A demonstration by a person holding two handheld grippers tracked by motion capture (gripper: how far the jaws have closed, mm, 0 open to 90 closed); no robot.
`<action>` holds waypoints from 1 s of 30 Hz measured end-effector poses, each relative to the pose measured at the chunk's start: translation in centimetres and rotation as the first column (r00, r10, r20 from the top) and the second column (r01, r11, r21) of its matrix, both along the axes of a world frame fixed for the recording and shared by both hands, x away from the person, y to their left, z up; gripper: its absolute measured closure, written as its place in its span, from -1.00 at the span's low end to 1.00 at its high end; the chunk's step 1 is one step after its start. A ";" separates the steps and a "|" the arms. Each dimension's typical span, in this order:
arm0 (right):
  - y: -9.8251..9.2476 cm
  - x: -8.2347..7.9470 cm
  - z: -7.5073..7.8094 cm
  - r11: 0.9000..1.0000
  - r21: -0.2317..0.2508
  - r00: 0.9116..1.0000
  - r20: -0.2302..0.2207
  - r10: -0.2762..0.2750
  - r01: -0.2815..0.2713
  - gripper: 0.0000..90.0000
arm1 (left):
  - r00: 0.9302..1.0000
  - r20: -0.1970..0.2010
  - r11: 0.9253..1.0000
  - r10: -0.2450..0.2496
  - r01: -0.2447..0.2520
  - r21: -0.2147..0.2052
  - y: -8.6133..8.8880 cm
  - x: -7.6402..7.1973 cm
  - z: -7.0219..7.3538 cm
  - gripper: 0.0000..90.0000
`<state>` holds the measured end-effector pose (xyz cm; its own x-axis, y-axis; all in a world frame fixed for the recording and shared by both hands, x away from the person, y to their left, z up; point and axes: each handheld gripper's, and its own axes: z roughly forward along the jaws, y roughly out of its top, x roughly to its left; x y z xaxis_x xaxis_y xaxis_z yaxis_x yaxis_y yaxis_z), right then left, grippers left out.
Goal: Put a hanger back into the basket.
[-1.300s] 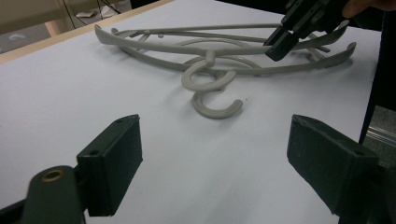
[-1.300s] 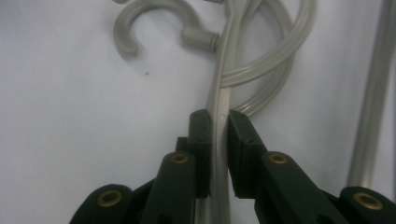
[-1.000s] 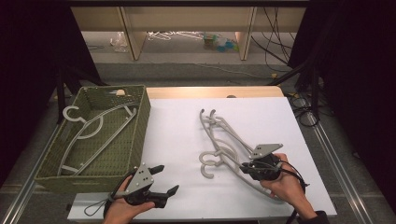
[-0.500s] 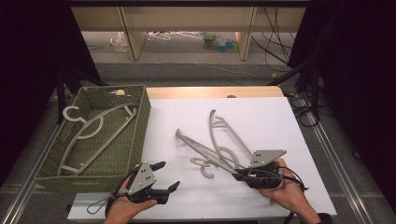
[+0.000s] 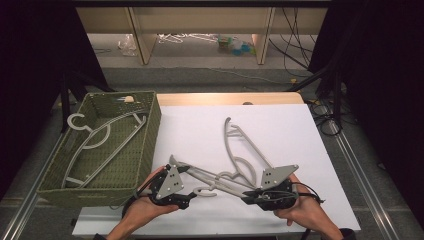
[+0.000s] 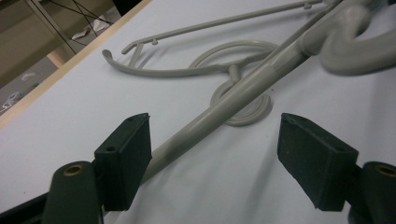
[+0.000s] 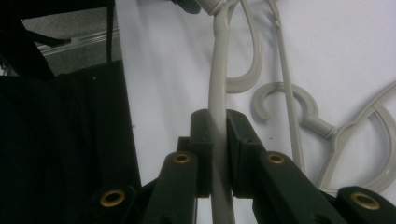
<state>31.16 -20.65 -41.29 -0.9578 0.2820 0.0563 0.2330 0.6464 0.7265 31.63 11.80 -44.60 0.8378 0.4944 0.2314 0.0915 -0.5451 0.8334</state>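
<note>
Two grey plastic hangers are on the white table [image 5: 200,125]. One hanger [image 5: 220,182] runs across the front; my right gripper [image 5: 250,195] is shut on one end of its arm [image 7: 219,60]. Its other end reaches my left gripper [image 5: 187,186], which is open. In the left gripper view the arm [image 6: 261,74] passes between the jaws, close to the left pad [image 6: 128,158] and well apart from the right one. The second hanger [image 5: 240,145] lies flat behind it, its hook [image 7: 280,93] near the held one.
A green woven basket [image 5: 147,135] stands at the table's left edge with a third grey hanger [image 5: 100,135] lying in it. Bare white table stretches behind and to the right of the hangers. Beyond the far edge are shelves and cables on the floor.
The right gripper swung the held hanger down and leftward, away from the other hanger. The left gripper moved up and right, so its open jaws now straddle the hanger's free end.
</note>
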 end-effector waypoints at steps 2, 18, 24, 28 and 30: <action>0.0 -0.1 0.0 1.000 -0.001 1.000 -0.010 0.010 -0.010 0.84 | 1.000 0.005 1.000 -0.010 0.010 0.017 -0.1 0.2 -0.2 -0.43; 0.4 -0.4 -0.2 0.995 -0.002 0.995 -0.001 0.097 -0.097 0.83 | 0.976 0.019 0.961 -0.218 0.211 0.178 -1.5 0.8 -0.3 0.37; -0.1 -0.1 -0.2 0.995 0.009 0.995 -0.012 0.103 -0.103 0.81 | 0.953 0.044 0.925 -0.299 0.278 0.260 -2.1 0.5 0.7 0.53; -0.1 0.0 -0.2 0.995 0.012 0.995 0.006 0.097 -0.097 0.78 | 0.945 0.033 0.909 -0.325 0.303 0.285 -2.1 0.3 1.3 0.59; -0.2 0.1 -0.2 0.996 0.012 0.996 0.005 0.084 -0.084 0.74 | 0.944 0.014 0.906 -0.330 0.313 0.285 -2.0 0.2 1.5 0.62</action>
